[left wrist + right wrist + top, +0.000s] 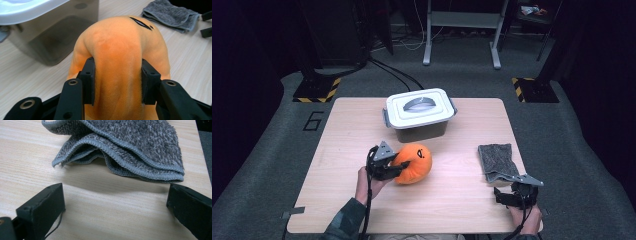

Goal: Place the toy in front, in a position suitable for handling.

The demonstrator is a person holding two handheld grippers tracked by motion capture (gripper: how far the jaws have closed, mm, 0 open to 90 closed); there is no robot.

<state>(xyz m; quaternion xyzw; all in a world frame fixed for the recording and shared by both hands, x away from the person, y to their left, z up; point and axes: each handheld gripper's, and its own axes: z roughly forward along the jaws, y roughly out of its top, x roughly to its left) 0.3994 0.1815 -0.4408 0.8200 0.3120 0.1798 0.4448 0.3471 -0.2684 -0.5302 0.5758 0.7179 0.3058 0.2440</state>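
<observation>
Behind orange plush, lidded bin, contents hidden

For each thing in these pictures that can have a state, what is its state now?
Left gripper: shut on the orange plush toy, pads pressing into both sides.
Orange plush toy: squeezed, on the table.
Right gripper: open, jaws wide apart, just short of the grey towel.
Grey towel: folded in layers, flat on the table, not gripped.
Storage box: lid on, handle folded flat.
</observation>
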